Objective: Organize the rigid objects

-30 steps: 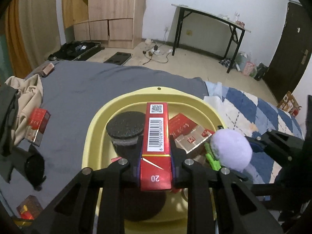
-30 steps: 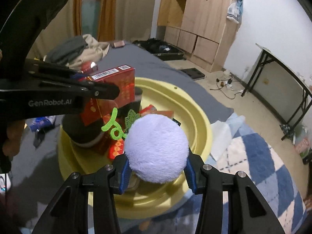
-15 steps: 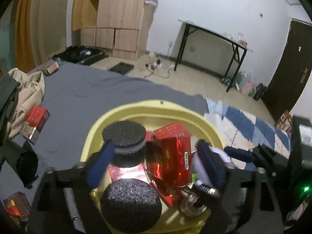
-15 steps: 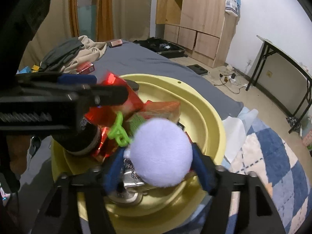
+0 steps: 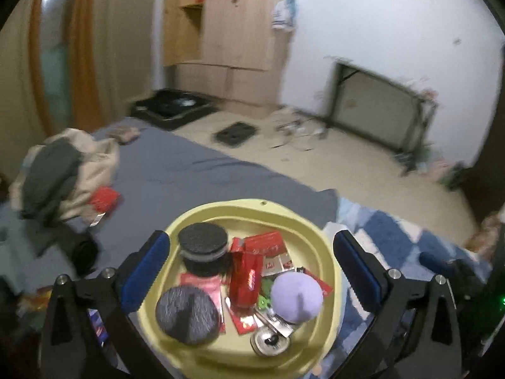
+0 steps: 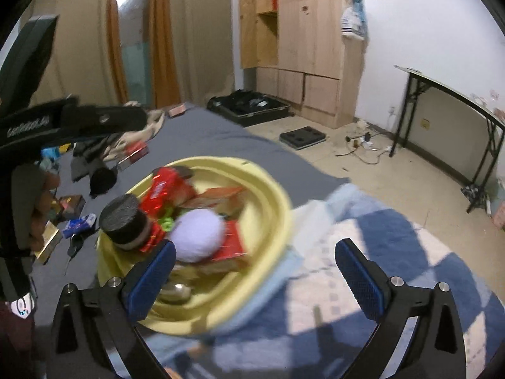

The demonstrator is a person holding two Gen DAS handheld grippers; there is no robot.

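Note:
A yellow basin (image 5: 240, 205) on the bed holds a red carton (image 5: 244, 279), a purple fluffy ball (image 5: 296, 297), two black round sponges (image 5: 203, 240), flat red packets and a metal can (image 5: 270, 344). My left gripper (image 5: 249, 240) hovers above the basin, its jaws opening wide, touching nothing. My right gripper (image 6: 255, 246) sits over the basin's right rim (image 6: 221, 161), jaws opening, with the purple ball (image 6: 197, 235) lying loose beside its left finger. The left gripper (image 6: 72, 123) shows at the upper left in the right wrist view.
A pile of clothes (image 5: 63, 170) and a red box (image 5: 102, 199) lie on the grey sheet to the left. Small boxes (image 6: 74, 203) are scattered beside the basin. A blue-and-white checked blanket (image 5: 394, 237) lies to the right. A hand (image 6: 41, 214) holds the left gripper.
The left gripper let go of the red carton and the right let go of the purple ball; both now lie in the basin. Both jaws spread wide and the grippers drew back.

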